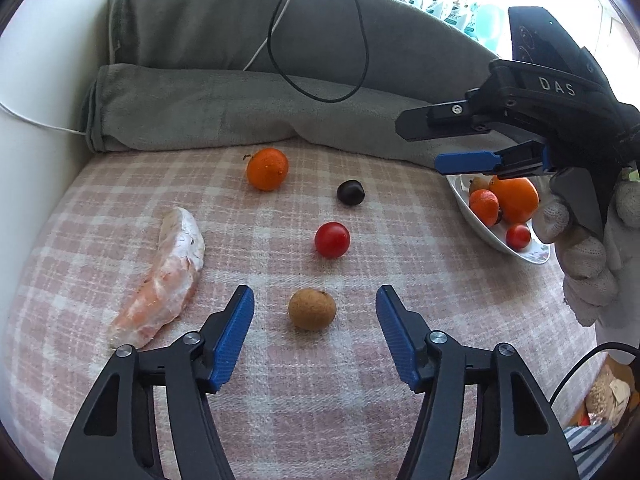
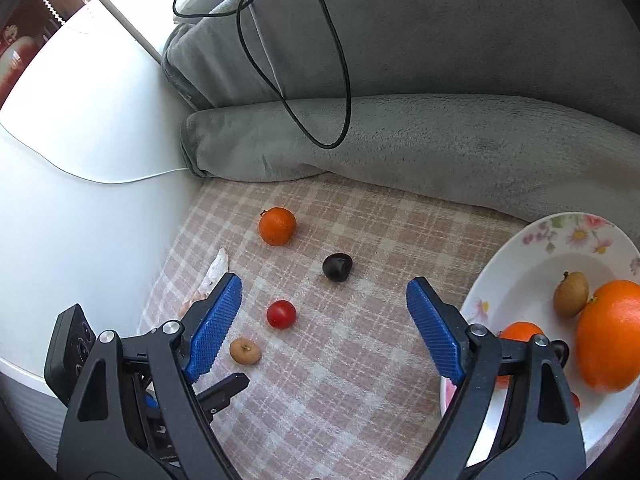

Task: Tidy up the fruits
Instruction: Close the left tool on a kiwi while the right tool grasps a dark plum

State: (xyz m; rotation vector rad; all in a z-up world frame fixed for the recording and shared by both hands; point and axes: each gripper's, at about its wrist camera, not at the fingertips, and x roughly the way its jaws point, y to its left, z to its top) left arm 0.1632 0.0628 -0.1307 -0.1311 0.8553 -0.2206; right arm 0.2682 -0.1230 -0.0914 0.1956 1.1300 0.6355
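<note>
On the pink checked cloth lie a brown longan, a red cherry tomato, a dark cherry, a small orange mandarin and a peeled pomelo wedge. My left gripper is open, its blue pads either side of the longan without touching it. A white flowered bowl at the right holds a big orange, a mandarin, a longan and more. My right gripper is open and empty, over the cloth beside the bowl; it also shows in the left wrist view.
A rolled grey blanket lies along the back of the cloth, with a black cable loop and a white cable on it. A white wall or panel bounds the left side. Bags lie on the floor at the lower right.
</note>
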